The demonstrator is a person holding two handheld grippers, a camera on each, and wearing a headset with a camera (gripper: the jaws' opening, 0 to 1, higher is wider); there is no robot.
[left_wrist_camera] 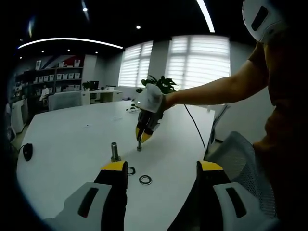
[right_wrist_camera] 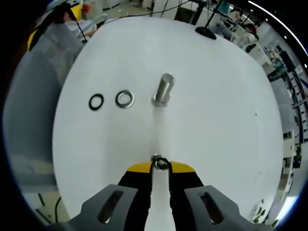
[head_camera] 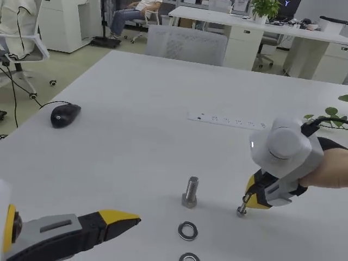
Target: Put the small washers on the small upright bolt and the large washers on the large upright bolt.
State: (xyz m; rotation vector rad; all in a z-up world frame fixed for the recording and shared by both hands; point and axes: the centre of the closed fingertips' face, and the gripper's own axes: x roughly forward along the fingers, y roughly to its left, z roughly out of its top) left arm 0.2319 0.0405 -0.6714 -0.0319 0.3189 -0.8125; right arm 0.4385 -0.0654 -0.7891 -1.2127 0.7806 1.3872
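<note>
Nearly closed at right gripper [right_wrist_camera: 160, 168], nipping small washer [right_wrist_camera: 162, 163] atop small bolt [head_camera: 241, 210]. Spread wide, empty, at left gripper [left_wrist_camera: 161, 167]. In head view, mouse [head_camera: 65, 114] far left.

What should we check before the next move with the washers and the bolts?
1. Large bolt standing upright: ok.
2. Small bolt upright, right under the right hand-held gripper: ok.
3. Small washer pinched between that gripper's tips: ok, it looks that way.
4. Small washer lined up over the small bolt's top: cannot tell, the tips hide it.
5. Left hand-held gripper open and holding nothing: ok.
6. Two loose washers on a bolt: not ok, both lie flat on the table near the large bolt.
</note>
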